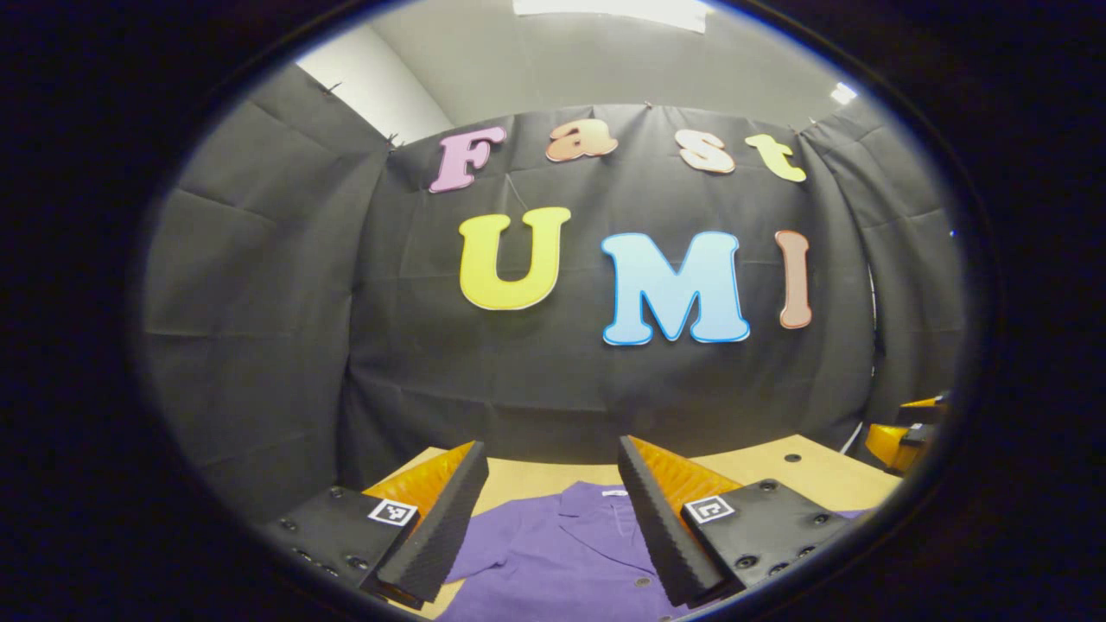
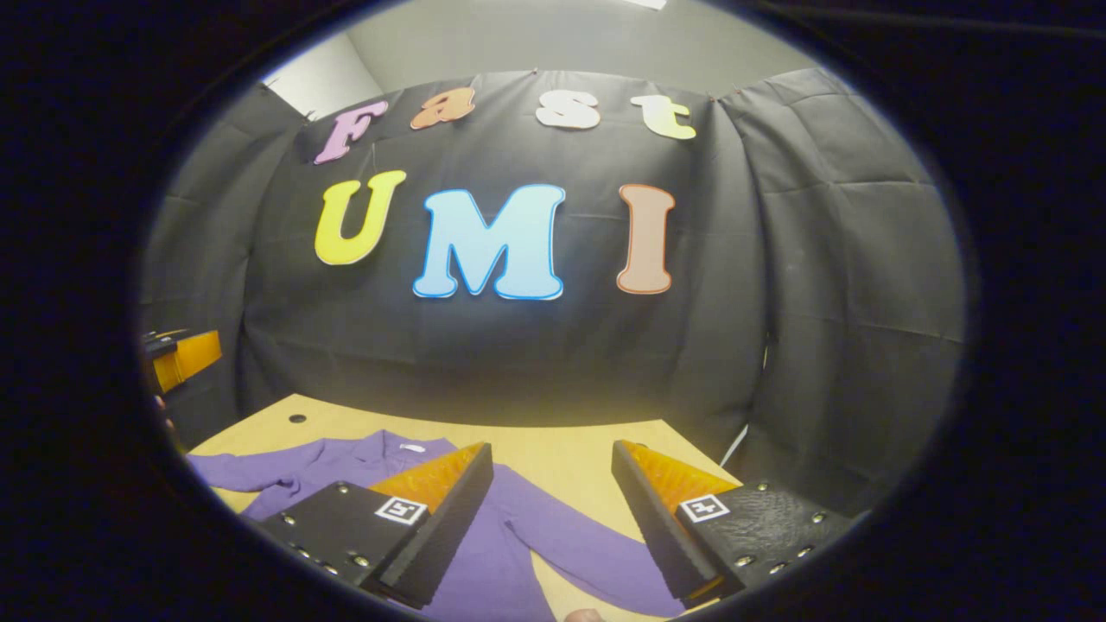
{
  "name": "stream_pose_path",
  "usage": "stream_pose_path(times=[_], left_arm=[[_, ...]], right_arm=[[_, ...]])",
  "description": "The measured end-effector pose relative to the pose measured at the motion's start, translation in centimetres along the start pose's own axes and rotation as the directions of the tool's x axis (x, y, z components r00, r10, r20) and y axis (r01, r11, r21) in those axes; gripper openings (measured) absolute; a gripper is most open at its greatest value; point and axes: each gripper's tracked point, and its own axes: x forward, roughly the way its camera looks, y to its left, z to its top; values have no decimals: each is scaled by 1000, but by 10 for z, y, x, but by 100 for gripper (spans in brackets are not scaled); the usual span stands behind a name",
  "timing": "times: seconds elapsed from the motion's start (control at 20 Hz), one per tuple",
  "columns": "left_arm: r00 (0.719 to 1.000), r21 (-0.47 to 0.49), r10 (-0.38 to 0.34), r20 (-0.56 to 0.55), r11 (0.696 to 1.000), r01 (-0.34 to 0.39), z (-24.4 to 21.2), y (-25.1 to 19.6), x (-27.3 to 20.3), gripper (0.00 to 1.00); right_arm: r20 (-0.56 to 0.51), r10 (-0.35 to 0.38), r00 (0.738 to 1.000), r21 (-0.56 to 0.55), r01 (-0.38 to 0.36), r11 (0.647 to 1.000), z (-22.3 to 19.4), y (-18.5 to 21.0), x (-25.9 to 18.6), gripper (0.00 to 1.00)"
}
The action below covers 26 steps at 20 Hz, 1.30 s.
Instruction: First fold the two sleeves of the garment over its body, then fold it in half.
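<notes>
Left gripper [image 1: 546,518] and right gripper [image 2: 553,518] both spread wide and empty, poised above one purple collared button-front garment [image 1: 562,553] lying flat on the pale wooden tabletop [image 2: 562,449]. Two long sleeves still stretched outward, right sleeve [image 2: 579,540] beneath the right gripper, so judged at the first sleeve fold, not yet begun. Next: lower, pinch a cuff, carry it over the body.

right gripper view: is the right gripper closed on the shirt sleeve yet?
No. The right gripper hangs open above the table, with the purple shirt's sleeve lying flat between its spread fingers.
</notes>
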Motion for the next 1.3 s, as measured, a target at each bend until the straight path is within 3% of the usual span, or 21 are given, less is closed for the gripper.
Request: stream_pose_path(times=[0.3,0.6,0.85,1.3], left_arm=[[999,1,-33,10,999,33,1,3,12,94],[999,-10,-46,-8,999,46,-11,5,21,94],[999,-6,-40,-18,999,40,-17,10,24,94],[999,0,-18,-41,1000,18,-28,17,26,94]], right_arm=[[-52,-60,997,27,62,998,-15,-10,2,91],[-151,-181,972,53,191,980,-55,-55,-1,91],[-299,-272,915,62,303,951,-115,-95,-15,91],[-500,-331,800,97,432,897,-201,-129,-23,92]])
